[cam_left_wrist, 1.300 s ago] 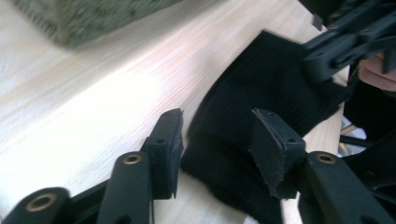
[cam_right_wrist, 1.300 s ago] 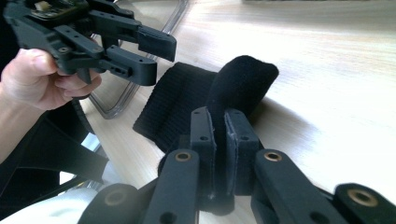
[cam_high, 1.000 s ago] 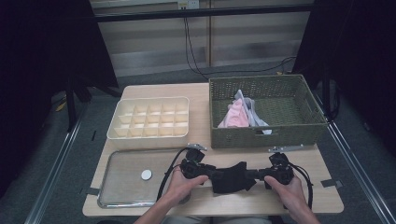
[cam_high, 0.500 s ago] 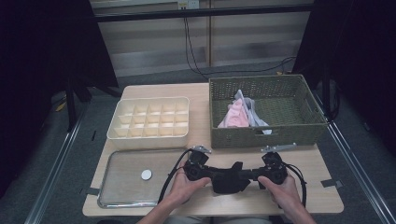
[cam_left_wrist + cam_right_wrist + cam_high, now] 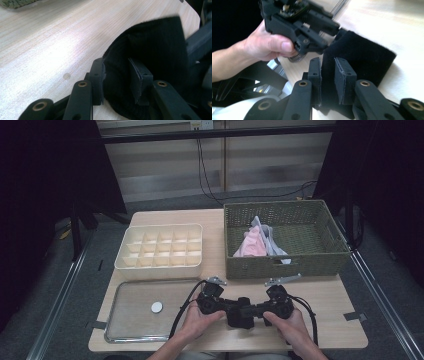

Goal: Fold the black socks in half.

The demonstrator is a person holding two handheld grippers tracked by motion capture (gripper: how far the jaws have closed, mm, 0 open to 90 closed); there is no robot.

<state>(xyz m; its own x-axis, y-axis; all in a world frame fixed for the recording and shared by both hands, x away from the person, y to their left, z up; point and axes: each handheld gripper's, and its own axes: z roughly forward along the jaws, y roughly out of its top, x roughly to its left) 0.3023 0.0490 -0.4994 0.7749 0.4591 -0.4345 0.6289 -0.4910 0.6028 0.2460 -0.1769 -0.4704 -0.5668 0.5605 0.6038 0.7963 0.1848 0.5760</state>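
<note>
At the lower centre of the high view, a black fabric piece (image 5: 241, 312) lies on the wooden table (image 5: 330, 295), stretched between the left gripper (image 5: 225, 306) and the right gripper (image 5: 260, 309), which face each other from its two ends. This opposed arrangement suggests that the fabric is being folded or rolled, each end being controlled separately. The left gripper view shows its jaws partly apart with the fabric (image 5: 150, 55) bunched between them; these jaws have just been closing, and the left pad lies against the pile, though a firm clamp cannot be confirmed. The right gripper view shows its jaws a little apart, straddling an upright fabric edge (image 5: 359, 55); these jaws have just been opening, and whether the pads press cannot be told. That view also shows the left hand (image 5: 268, 46), whereas the high view alone shows the surroundings: a wicker basket (image 5: 300, 265) at upper right, a compartmented tray (image 5: 160, 265) at centre left and a metal tray (image 5: 120, 320) at lower left.
</note>
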